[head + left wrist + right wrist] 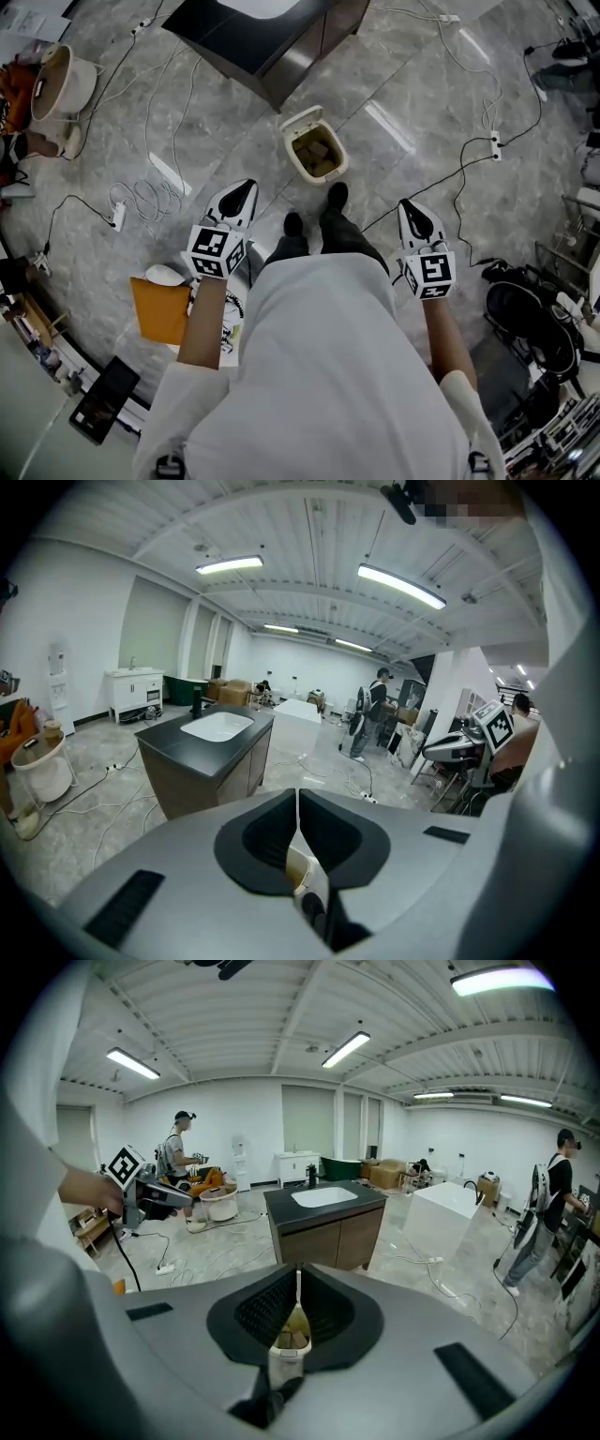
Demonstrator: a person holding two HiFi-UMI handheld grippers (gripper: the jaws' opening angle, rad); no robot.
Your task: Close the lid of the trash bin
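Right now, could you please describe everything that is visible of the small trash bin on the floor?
The trash bin is small, cream-white and plastic-looking, with a rounded rectangular mouth. It stands upright on the grey marbled floor, just ahead of the person's black shoes and near the corner of a dark cabinet. Its lid is open, hinged up at the far edge. Brownish scraps lie inside. Nothing touches it but the floor.

Ahead of you stands a dark-topped cabinet [225, 37] with a white basin [217, 726] sunk into its top. White cables [150, 192] loop across the grey marble floor [422, 84] to a power strip [118, 217] on your left. An orange folder [161, 309] lies close by your left side, a white bucket [61, 82] stands further off, and a black chair [530, 328] sits on your right.
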